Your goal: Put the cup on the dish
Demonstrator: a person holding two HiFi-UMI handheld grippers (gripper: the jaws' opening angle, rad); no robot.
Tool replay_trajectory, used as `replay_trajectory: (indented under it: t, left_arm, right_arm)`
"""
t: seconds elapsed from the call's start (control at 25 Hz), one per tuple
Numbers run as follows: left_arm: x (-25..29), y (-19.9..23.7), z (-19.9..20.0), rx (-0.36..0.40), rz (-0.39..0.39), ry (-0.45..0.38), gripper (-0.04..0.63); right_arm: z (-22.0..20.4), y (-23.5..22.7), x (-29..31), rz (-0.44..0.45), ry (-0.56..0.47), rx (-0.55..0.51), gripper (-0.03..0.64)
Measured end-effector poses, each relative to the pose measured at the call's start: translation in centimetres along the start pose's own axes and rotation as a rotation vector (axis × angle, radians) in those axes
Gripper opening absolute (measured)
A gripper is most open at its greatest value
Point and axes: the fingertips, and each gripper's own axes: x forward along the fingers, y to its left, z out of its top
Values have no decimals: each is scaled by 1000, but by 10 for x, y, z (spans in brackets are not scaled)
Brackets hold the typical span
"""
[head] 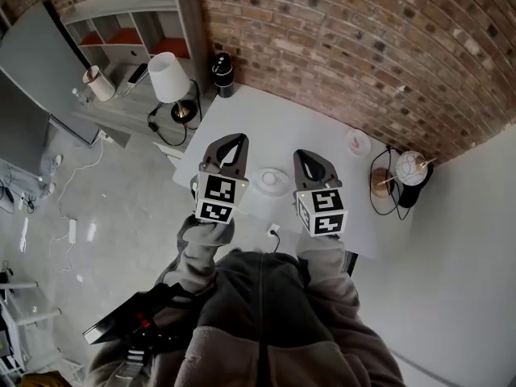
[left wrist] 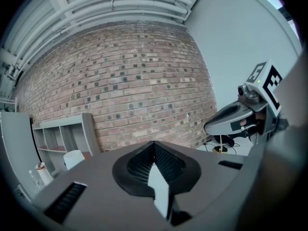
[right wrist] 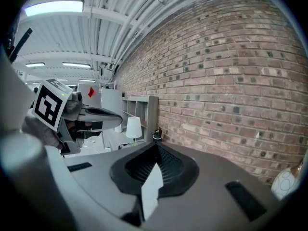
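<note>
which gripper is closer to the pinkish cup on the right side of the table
Right. The right gripper is just left of the cup; the left gripper is farther left, beyond the dish.

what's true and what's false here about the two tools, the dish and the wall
1. The left tool is shut with nothing in it. True.
2. The right tool grips a cup. False: it is shut and empty.
3. In the head view, a white dish lies on the table between the two tools. True.
4. The wall behind the table is green tile. False: it is a brick wall.
</note>
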Motion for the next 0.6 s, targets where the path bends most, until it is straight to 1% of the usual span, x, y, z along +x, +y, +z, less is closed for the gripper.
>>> replay_trajectory:
  t: [0.16, 0.32, 0.44, 0.52, 0.6]
  left_arm:
    - [-10, 15, 28, -11, 36, -53, 6]
    - [-11, 23, 47, -18, 54, -81, 6]
    - [-15, 24, 56, -18, 45, -98, 6]
    - [-19, 24, 61, -24, 29, -106, 6]
    - [-23, 27, 66, -15, 32, -111, 6]
  right_arm:
    - [28, -2, -3, -9, -52, -31, 3]
    - [50, -3, -3, -18, -107, -44, 2]
    - [63, 0, -4, -21, -153, -22, 2]
    - [70, 3, -5, -18, -167, -15, 2]
    - [77, 7, -5, -18, -170, -22, 2]
